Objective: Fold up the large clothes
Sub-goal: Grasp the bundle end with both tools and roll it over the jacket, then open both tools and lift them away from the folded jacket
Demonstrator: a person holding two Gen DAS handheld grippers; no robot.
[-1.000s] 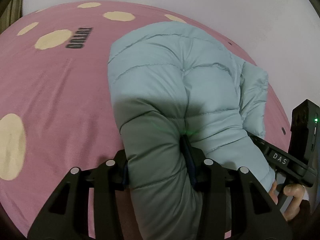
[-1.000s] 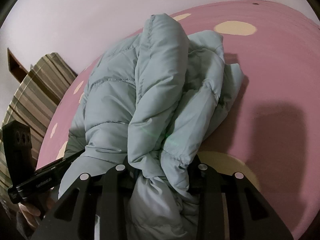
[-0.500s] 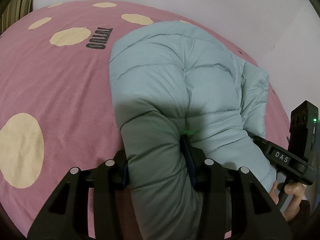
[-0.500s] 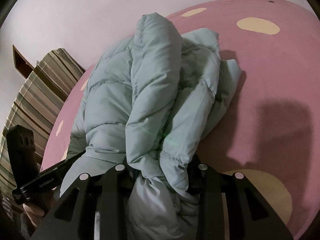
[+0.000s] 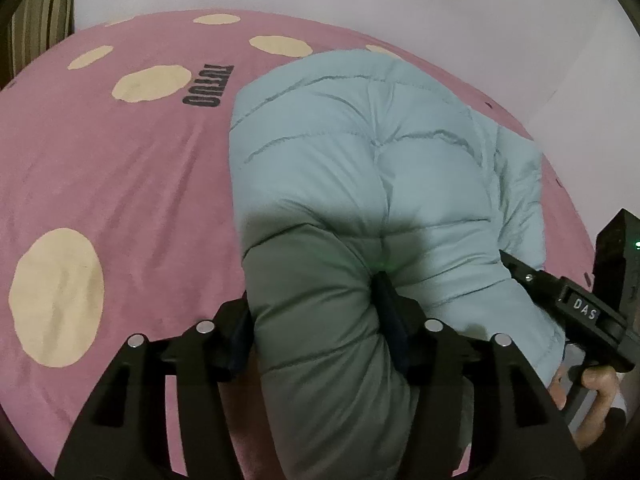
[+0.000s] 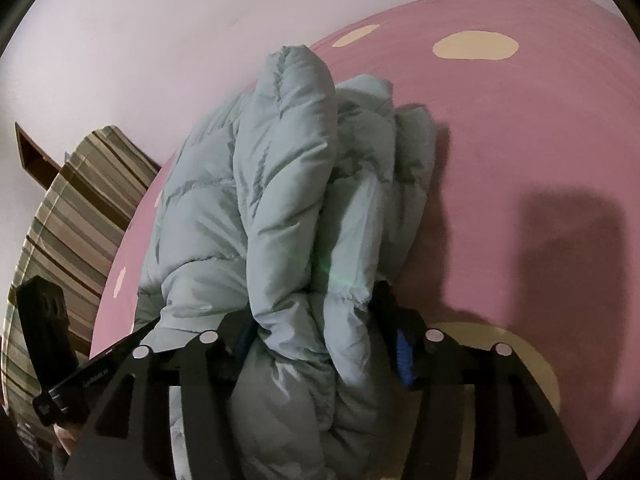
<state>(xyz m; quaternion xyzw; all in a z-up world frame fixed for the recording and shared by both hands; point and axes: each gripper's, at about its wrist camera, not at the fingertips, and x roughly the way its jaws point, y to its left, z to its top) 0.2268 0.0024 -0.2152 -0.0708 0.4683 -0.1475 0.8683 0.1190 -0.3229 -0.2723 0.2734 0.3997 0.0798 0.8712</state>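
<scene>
Pale-blue puffer jacket [image 5: 384, 184] lies bunched on the pink spotted bedspread [image 5: 132, 184]. Both the left gripper [image 5: 316, 320] and the right gripper [image 6: 316, 320] are opening with padded folds still between their jaws, seemingly still touching. Only the right view shows a striped cloth [image 6: 76, 216]; only the left shows the printed lettering [image 5: 208, 86].
</scene>
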